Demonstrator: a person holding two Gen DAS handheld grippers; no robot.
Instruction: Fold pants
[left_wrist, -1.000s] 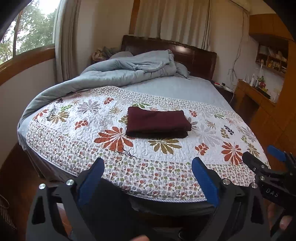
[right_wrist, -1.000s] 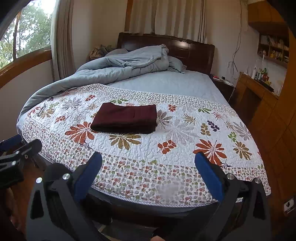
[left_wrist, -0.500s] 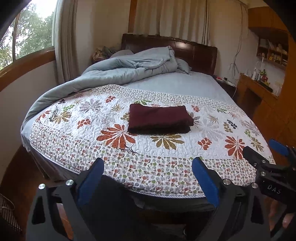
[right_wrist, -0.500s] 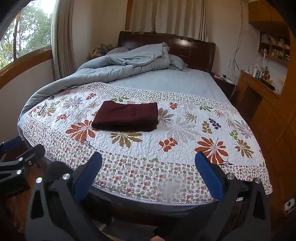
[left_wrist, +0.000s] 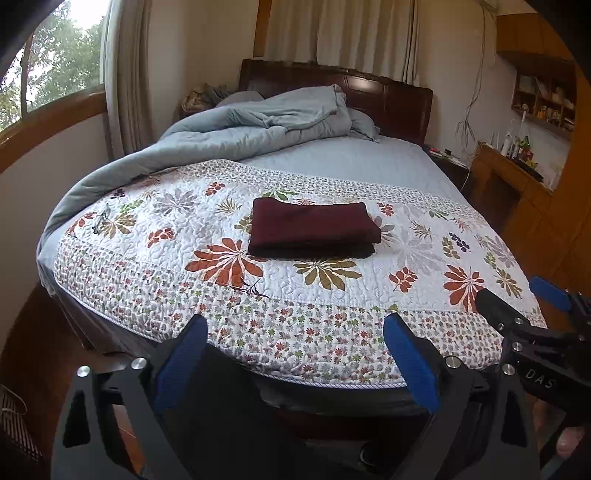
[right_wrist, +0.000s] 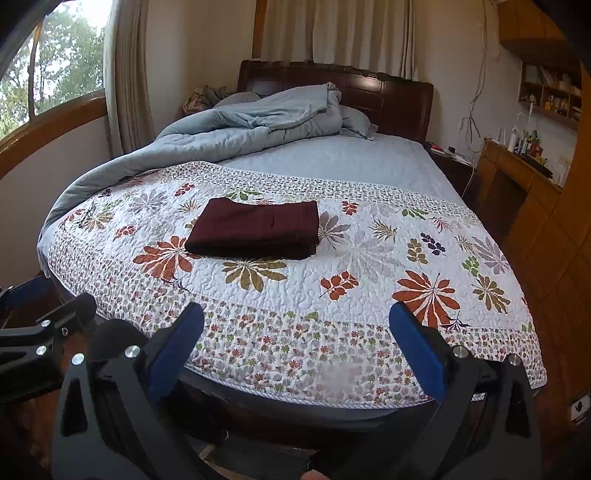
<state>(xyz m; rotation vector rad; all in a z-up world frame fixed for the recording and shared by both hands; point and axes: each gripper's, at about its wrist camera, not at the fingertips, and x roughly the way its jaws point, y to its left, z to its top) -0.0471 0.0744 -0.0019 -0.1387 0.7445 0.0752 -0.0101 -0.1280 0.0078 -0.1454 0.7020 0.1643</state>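
The dark maroon pants (left_wrist: 314, 229) lie folded into a neat rectangle on the floral quilt (left_wrist: 295, 295), near the middle of the bed; they also show in the right wrist view (right_wrist: 256, 230). My left gripper (left_wrist: 295, 332) is open and empty, held back off the foot of the bed. My right gripper (right_wrist: 295, 332) is open and empty too, also back from the bed's foot edge. Each gripper shows at the side of the other's view: the right one (left_wrist: 524, 306), the left one (right_wrist: 48, 306).
A rumpled grey-blue duvet (left_wrist: 258, 125) lies at the head of the bed by the dark headboard (left_wrist: 388, 96). A wooden dresser with bottles (left_wrist: 517, 173) stands at the right. A window (left_wrist: 48, 81) and curtain are at the left.
Both grippers have drawn back a little from the bed and tilted up slightly; the folded pants have not moved.
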